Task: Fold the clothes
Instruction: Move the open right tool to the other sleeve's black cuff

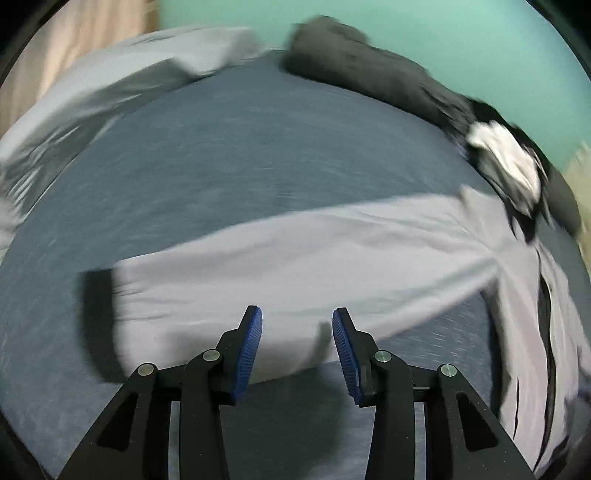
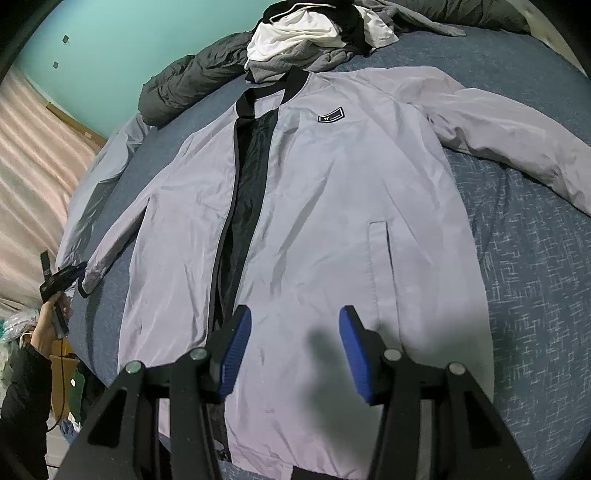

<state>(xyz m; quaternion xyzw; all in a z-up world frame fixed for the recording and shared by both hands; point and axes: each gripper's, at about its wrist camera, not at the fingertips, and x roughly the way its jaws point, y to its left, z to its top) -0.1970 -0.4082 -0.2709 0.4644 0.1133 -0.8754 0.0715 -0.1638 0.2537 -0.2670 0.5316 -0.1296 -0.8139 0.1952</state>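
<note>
The jacket [image 2: 314, 221] lies flat, front up, on the bed [image 2: 535, 277], collar at twelve o'clock by the clothes pile [image 2: 314, 33], one sleeve [image 1: 277, 258] stretched toward nine. The left gripper [image 1: 297, 354] hangs over that sleeve near its cuff, jaws apart and gripping nothing. The right gripper [image 2: 295, 350] hovers over the hem at six, jaws apart, empty too.

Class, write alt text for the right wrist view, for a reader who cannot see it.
A pale lilac jacket lies front up and unzipped on a blue bedspread, sleeves spread. The open right gripper hovers over its hem. A pile of clothes sits past the collar, and the left gripper is beside the far cuff.
</note>
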